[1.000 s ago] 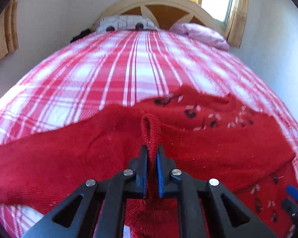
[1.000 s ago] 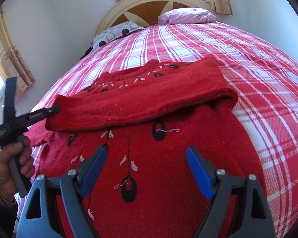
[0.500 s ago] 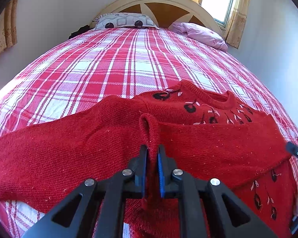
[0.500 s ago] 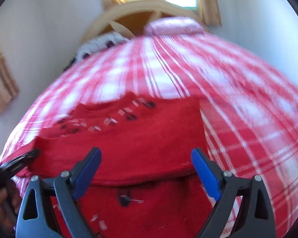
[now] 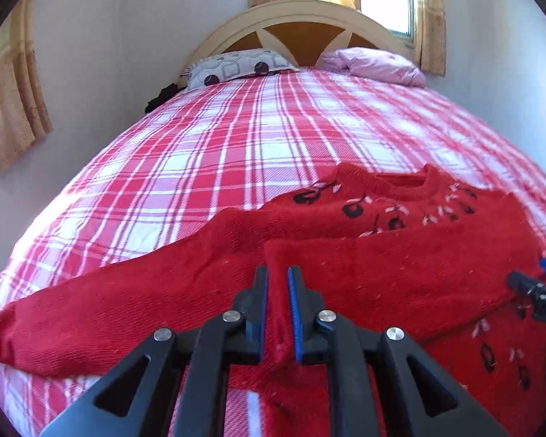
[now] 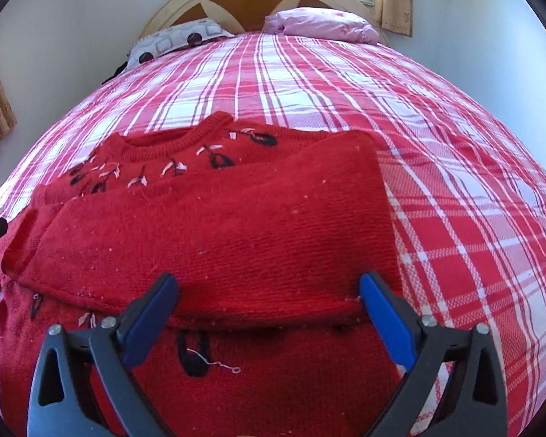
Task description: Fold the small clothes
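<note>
I had the red sweater (image 6: 236, 225) lying face up across the near end of the plaid bedspread (image 5: 236, 145), neck toward the headboard. My left gripper (image 5: 277, 309) was clenched on the cuff of the sleeve (image 5: 400, 273) that was folded across the chest, pinching a ridge of knit between the pads so the sleeve would lie where I wanted it. The other sleeve (image 5: 109, 298) lay stretched out flat to the left, not yet folded in. My right gripper (image 6: 269, 313) was opening wide, its jaws straddling the folded sleeve's lower edge without pressing on it, grasping nothing. I judged it was freeing itself to smooth or take a new hold.
</note>
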A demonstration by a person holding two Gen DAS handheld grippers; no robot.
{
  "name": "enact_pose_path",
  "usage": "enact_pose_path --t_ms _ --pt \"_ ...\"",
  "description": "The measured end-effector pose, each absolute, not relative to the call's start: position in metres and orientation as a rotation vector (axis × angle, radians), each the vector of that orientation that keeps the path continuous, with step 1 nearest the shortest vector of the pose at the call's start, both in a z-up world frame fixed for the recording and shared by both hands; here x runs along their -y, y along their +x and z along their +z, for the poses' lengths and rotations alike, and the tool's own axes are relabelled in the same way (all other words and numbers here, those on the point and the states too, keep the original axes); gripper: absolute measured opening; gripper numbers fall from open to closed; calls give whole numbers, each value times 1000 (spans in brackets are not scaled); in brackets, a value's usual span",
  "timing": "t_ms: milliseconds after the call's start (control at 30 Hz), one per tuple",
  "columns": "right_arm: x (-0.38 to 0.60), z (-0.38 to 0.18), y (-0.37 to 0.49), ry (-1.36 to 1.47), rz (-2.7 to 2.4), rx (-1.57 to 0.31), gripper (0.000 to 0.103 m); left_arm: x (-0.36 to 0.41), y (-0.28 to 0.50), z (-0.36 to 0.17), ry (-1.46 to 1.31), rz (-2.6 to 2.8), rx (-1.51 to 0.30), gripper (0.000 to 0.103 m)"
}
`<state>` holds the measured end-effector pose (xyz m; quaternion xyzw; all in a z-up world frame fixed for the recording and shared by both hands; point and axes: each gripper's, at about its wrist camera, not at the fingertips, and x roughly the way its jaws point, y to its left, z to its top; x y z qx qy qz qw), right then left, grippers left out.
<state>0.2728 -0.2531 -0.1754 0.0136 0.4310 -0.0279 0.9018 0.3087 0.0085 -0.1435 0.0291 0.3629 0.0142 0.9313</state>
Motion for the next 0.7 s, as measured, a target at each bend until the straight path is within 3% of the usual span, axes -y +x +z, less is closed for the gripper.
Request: enact_pose_path --t_ms 700 --pt "266 -162 259 120 -26 -807 103 -85 255 -135 -24 140 -711 11"
